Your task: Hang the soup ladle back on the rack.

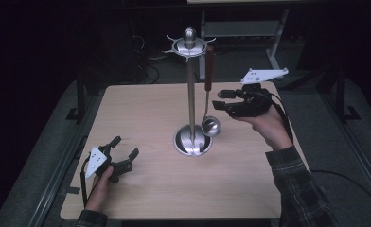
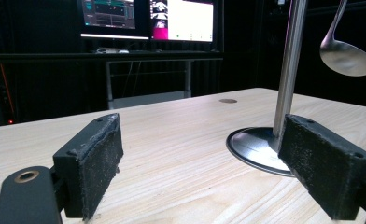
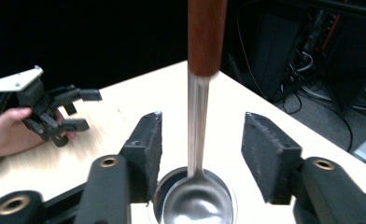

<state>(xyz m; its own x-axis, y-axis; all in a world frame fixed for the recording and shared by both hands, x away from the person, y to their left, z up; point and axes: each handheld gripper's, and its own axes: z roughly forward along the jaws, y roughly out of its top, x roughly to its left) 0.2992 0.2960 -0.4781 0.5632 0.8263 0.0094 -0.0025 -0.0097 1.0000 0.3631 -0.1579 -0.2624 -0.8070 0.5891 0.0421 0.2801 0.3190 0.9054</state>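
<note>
The ladle (image 3: 197, 116) hangs off the stand's (image 1: 191, 94) hook, right between the spread pads of the right gripper (image 3: 202, 149), untouched. Left gripper (image 2: 209, 163) rests spread on the counter (image 1: 150, 189), out of the way.

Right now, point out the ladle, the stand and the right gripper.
ladle (image 1: 211, 126), high view, on its bowl.
stand (image 1: 191, 90), high view, on its upright pole.
right gripper (image 3: 202, 156), right gripper view, midway between its fingers.

Stand pole (image 1: 191, 90) and base (image 1: 192, 140) block table (image 1: 141, 109) centre. Ladle (image 1: 209, 94) hangs just right of pole, between open right gripper (image 1: 220, 100) pads, untouched. Wide bare tabletop around left gripper (image 1: 124, 152), near edge, far left.
</note>
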